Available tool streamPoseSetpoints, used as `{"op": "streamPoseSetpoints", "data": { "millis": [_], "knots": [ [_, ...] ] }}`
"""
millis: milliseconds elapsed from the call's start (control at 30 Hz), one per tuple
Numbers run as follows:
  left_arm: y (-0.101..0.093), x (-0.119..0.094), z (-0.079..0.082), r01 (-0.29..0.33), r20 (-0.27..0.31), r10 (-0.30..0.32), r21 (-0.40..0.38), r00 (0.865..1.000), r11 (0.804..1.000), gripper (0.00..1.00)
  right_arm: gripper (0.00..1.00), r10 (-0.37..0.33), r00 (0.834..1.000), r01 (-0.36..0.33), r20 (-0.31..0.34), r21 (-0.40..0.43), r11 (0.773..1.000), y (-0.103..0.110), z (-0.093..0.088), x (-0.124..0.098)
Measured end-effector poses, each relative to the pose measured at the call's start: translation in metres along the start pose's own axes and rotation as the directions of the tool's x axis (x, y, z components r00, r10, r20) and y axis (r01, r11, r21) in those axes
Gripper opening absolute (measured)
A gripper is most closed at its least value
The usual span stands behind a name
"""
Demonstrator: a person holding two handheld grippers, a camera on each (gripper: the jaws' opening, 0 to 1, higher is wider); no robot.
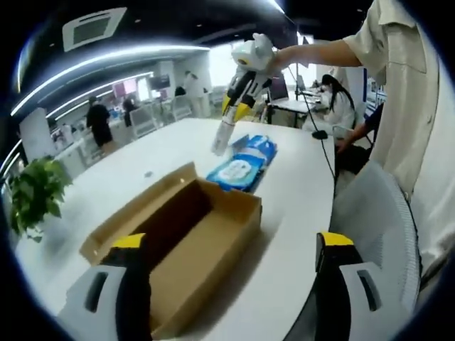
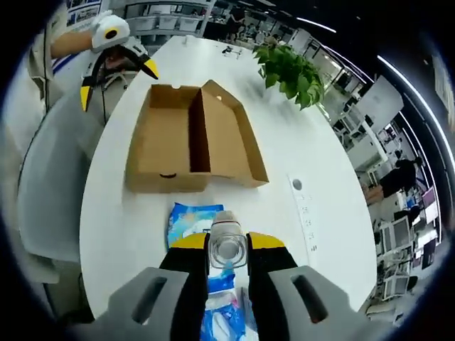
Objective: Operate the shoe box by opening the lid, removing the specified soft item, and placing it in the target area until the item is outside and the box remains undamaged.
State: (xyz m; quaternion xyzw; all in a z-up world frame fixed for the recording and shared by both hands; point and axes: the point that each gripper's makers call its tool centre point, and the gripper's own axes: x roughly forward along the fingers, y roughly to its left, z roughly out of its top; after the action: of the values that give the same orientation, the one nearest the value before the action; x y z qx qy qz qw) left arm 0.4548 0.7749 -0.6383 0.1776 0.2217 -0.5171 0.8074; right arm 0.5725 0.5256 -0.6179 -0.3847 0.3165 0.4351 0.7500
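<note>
Shoe box (image 2: 193,139): open brown cardboard, lid folded back flat beside the tray, standing on the white tabletop (image 2: 320,156) ahead of the right tongs; in the left gripper view the box (image 1: 186,241) lies just past the left tongs' tips.
Soft item: blue wipes packs (image 2: 192,222) lying on the tabletop outside the box, directly under the right tongs; in the left gripper view the packs (image 1: 244,163) lie beyond the box's far end.
Right tongs (image 2: 227,241): closed on a clear bottle (image 2: 228,243), held above the packs; seen from the left gripper view (image 1: 222,145), raised in a hand (image 1: 266,51).
Left tongs (image 1: 234,245): spread wide, gripping nothing, one jaw over the box, the other off the tabletop edge.
Surroundings: potted plant (image 2: 290,69) beyond the box; chair (image 2: 50,185) beside the tabletop.
</note>
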Motion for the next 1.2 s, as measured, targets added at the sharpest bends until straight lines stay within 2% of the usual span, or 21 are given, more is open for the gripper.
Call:
{"op": "streamPoseSetpoints", "data": {
  "millis": [300, 433, 700, 967, 1200],
  "knots": [
    [0.021, -0.017, -0.015, -0.088, -0.011, 0.087, -0.093, 0.996, 0.992, 1.0, 0.17, 0.073, 0.995, -0.072, -0.071, 0.011, 0.997, -0.016, -0.018, 0.03],
    [0.031, -0.025, -0.023, -0.133, -0.024, 0.131, -0.13, 0.991, 0.982, 1.0, 0.17, 0.091, 0.99, -0.092, -0.112, -0.011, 0.996, -0.022, -0.029, 0.044],
    [0.043, -0.034, -0.036, -0.196, -0.052, 0.19, -0.18, 0.98, 0.964, 1.0, 0.17, 0.136, 0.978, -0.135, -0.158, 0.022, 0.991, -0.032, -0.044, 0.068],
    [0.052, -0.04, -0.048, -0.24, -0.076, 0.229, -0.223, 0.971, 0.945, 0.99, 0.17, 0.168, 0.965, -0.169, -0.202, 0.015, 0.986, -0.039, -0.057, 0.08],
    [0.06, -0.043, -0.058, -0.271, -0.09, 0.256, -0.264, 0.962, 0.926, 0.96, 0.18, 0.195, 0.954, -0.196, -0.225, 0.02, 0.98, -0.036, -0.066, 0.084]
  ]
}}
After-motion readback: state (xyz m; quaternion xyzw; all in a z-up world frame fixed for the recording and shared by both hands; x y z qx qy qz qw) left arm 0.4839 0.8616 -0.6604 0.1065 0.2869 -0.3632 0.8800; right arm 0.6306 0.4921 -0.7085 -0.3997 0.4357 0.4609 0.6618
